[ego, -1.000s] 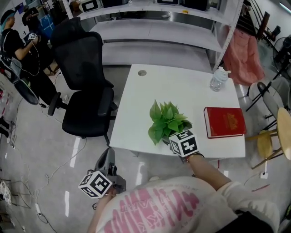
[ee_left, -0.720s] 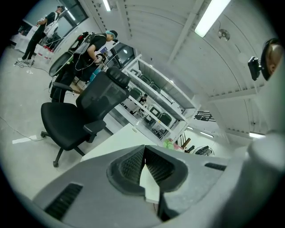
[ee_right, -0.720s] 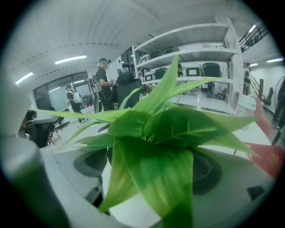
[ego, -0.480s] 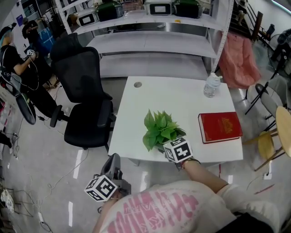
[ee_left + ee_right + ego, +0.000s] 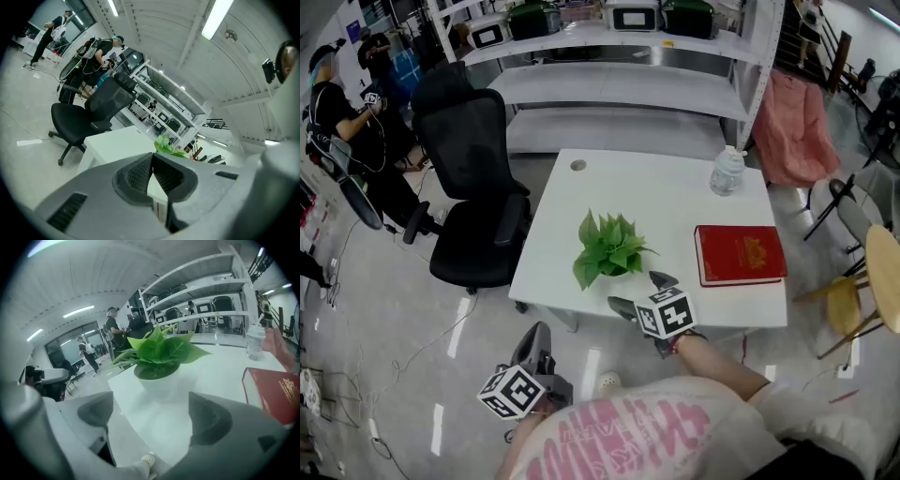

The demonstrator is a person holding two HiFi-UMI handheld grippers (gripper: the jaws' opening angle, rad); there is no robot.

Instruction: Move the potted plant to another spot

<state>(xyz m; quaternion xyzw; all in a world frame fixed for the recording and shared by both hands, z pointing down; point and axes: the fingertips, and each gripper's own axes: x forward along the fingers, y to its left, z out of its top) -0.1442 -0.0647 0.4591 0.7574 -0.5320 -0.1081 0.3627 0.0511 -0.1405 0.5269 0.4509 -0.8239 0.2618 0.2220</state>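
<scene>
A leafy green plant in a small white pot (image 5: 607,247) (image 5: 159,363) stands on the white table (image 5: 675,202), left of centre near the front. My right gripper (image 5: 639,295) (image 5: 154,420) hangs open just in front of the pot, over the table's front edge, with nothing between its jaws. The pot is a short way ahead of them, untouched. My left gripper (image 5: 534,345) (image 5: 153,174) is held low over the floor, left of the table, its jaws shut and empty. In the left gripper view the plant's leaves (image 5: 166,146) peek above the jaws.
A red book (image 5: 739,254) (image 5: 276,392) lies at the table's right. A clear water bottle (image 5: 725,172) (image 5: 256,341) stands at the far right corner. A black office chair (image 5: 473,192) sits left of the table. Metal shelving (image 5: 628,56) runs behind. People stand at the far left.
My right gripper was closed round the pot; now it has let go, opened and drawn back toward me. The plant stands a little further left on the table. The left gripper has barely moved.
</scene>
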